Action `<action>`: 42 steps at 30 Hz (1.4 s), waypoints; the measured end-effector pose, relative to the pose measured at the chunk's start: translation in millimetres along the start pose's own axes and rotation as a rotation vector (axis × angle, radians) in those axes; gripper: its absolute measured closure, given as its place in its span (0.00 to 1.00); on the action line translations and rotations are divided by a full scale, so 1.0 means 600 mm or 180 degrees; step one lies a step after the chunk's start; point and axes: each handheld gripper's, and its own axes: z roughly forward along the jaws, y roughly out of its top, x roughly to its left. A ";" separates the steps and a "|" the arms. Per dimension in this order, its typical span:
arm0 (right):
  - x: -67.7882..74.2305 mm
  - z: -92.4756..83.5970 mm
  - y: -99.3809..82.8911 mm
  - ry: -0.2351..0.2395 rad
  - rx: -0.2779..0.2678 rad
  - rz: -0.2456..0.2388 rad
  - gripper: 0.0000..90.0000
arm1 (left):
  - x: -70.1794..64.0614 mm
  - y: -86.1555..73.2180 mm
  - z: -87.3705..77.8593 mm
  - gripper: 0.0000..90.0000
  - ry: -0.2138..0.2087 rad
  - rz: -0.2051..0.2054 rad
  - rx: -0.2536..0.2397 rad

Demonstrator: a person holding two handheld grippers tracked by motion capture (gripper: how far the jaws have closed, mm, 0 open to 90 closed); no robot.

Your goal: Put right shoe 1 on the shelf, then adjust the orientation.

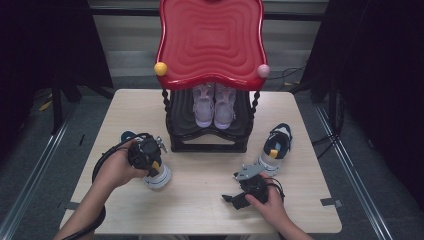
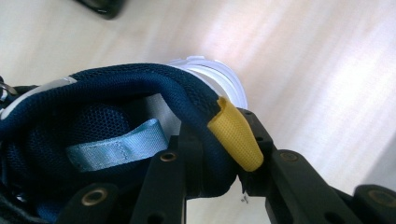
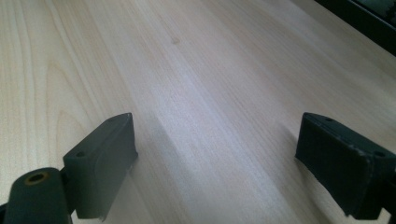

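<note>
- My left gripper has its fingers clenched on the heel collar of the navy shoe, just beside the yellow pull tab; one finger sits inside the opening, the other outside against the heel.
- That shoe is at the left of the tabletop, in front of the rack and a little to its left. I cannot tell whether its white sole rests on the wood or is just clear of it.
- My right gripper lies low over the tabletop near the front edge, fingers released and spread wide, with bare wood between them.
- The matching navy shoe sits on the tabletop to the right of the rack, untouched and apart from the right gripper.
- A pink pair already stands on the lower shelf of the black shoe rack, under its red top.
- My reading: the grasp on the first navy shoe is done, while carrying it to the rack and fetching its mate are both left, so I am early in the job.
</note>
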 end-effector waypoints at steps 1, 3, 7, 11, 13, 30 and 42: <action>0.000 0.000 0.000 -0.0002 0.0001 -0.0001 0.12 | -0.001 -0.002 0.002 0.82 -0.0006 0.0054 0.0004; 0.000 0.000 0.000 0.0006 0.0006 0.0009 0.12 | -0.002 -0.006 0.005 0.82 -0.0028 0.0058 0.0010; 0.000 0.000 0.000 0.0003 0.0007 0.0007 0.12 | -0.005 -0.015 0.015 0.81 -0.0110 -0.0038 -0.0002; 0.000 0.000 0.000 0.0006 0.0005 0.0008 0.12 | -0.001 -0.016 0.012 0.80 -0.0109 -0.0102 0.0007; 0.000 0.000 0.000 0.0010 0.0002 0.0010 0.12 | 0.000 -0.014 0.013 0.78 -0.0068 -0.0167 0.0002; 0.000 0.000 0.000 0.0006 -0.0006 0.0000 0.12 | 0.005 0.000 0.038 0.72 -0.0163 -0.0554 0.0183; 0.000 0.000 0.000 0.0010 0.0000 0.0008 0.12 | 0.008 0.001 0.043 0.76 -0.0256 -0.0557 0.0215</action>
